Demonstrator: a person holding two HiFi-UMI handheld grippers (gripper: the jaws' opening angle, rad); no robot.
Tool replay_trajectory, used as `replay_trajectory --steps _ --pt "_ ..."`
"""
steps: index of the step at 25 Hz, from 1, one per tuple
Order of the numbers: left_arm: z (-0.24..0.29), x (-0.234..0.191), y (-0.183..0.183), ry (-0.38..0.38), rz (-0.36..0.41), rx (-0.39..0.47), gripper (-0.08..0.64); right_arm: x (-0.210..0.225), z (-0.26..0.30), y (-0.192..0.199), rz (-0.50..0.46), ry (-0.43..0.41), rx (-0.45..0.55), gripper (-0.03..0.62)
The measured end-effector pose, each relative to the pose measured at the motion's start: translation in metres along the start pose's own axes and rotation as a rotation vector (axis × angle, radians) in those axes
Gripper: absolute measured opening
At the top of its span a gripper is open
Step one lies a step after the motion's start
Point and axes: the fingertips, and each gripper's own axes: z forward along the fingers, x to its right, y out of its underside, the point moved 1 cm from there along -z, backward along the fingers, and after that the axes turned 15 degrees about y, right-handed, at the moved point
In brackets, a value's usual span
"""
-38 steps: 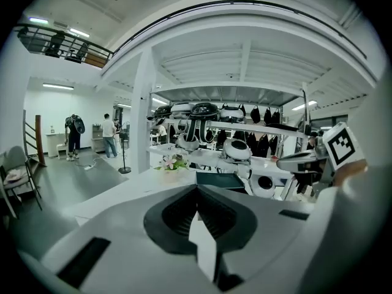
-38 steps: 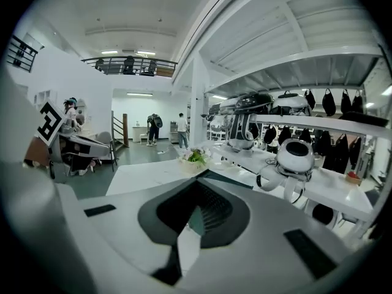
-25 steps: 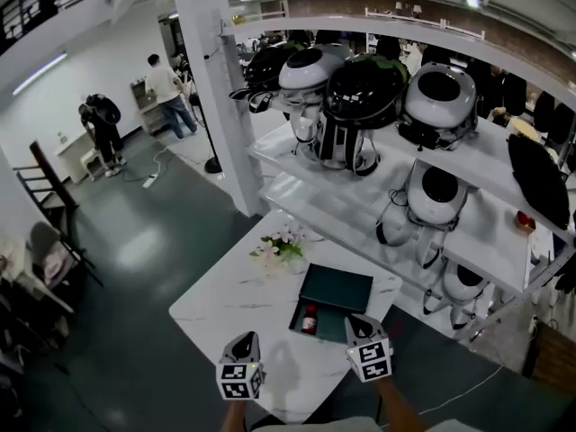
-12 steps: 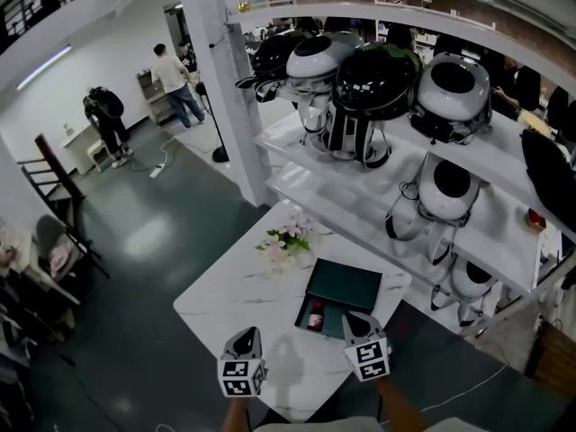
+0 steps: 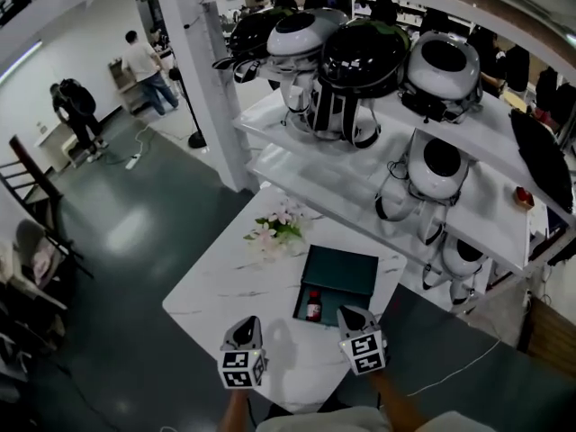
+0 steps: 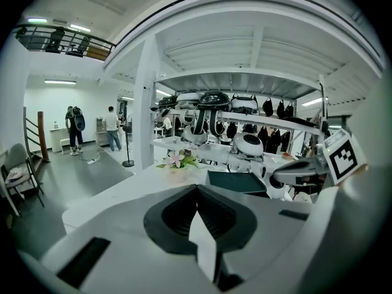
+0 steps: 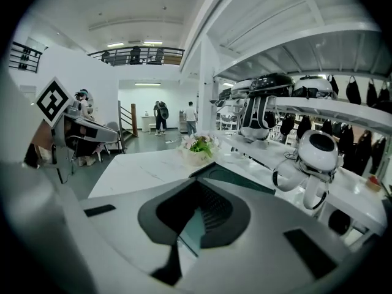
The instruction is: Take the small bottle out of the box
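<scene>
White marbled table (image 5: 211, 286): carries every item listed below.

Dark green box (image 5: 340, 271): set near the table's right edge and opened, with the lid turned back to the far side.

Small bottle (image 5: 312, 304): dark, with red on it. It is lodged in the near half of the box, at the left end, and has not yet been taken out.

Left claw (image 5: 245, 329): held above the table's near edge, left of the box and well apart from the bottle. The jaws are brought fully together and nothing is gripped.

Right claw (image 5: 348, 315): held just beside the box's near right corner and near the bottle, but clear of it. The jaws are closed tight and empty. Contact with the box cannot be judged.

Flowers (image 5: 274, 232): pink and white with green leaves, placed at the table's far side, beyond the box.

Shelves (image 5: 360, 187): white, ranged behind the table and stocked with rounded black and white shells.
</scene>
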Motion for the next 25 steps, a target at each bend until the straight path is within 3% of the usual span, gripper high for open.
replay_trajectory --steps 11,25 --pt "0.036 -0.033 0.011 0.09 -0.032 -0.051 0.018 -0.023 0.038 0.023 0.039 0.027 -0.147 0.021" --pt "0.058 -0.053 0.05 0.112 -0.084 -0.127 0.018 -0.046 0.071 0.062 0.086 -0.019 -0.298 0.022"
